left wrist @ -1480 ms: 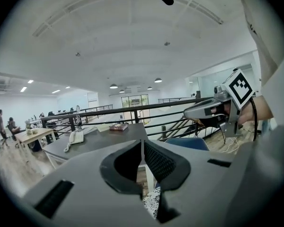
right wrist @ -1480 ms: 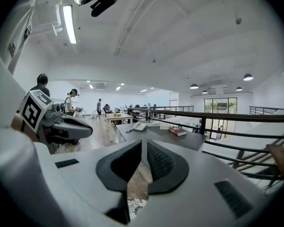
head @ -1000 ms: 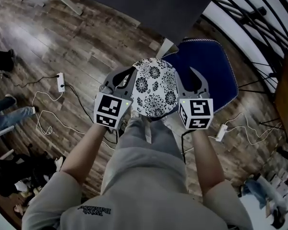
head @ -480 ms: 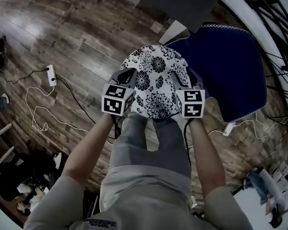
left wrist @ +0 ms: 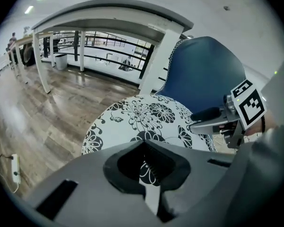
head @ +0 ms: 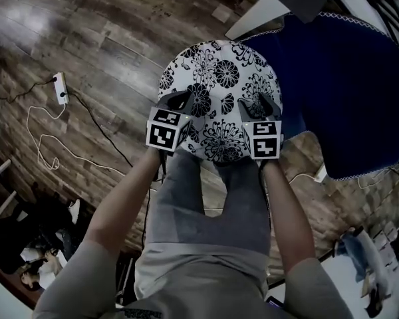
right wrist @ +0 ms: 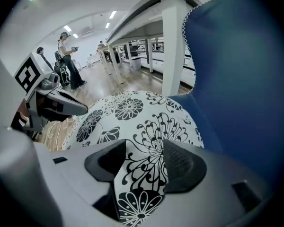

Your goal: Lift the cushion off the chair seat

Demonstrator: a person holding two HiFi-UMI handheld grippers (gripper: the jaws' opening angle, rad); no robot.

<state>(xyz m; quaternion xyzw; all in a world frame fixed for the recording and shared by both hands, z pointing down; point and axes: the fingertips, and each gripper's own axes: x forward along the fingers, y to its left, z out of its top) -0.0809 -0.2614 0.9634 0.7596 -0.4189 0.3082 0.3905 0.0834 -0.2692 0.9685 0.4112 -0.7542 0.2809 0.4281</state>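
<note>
The jaws of the right gripper (right wrist: pixel 146 161) have just spread apart around the floral cushion (head: pixel 221 85), so with only the left gripper (left wrist: pixel 149 167) apparently clamped on its rim, it may sag and drop.

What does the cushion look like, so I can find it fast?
Look for the big blue chair on the wooden floor. Right beside it, on its left in the head view, is a round cushion. It's the only white thing covered in black flowers.

Head view steeply down, gripper views low, close, all sharing cushion (head: pixel 219 98)
</note>
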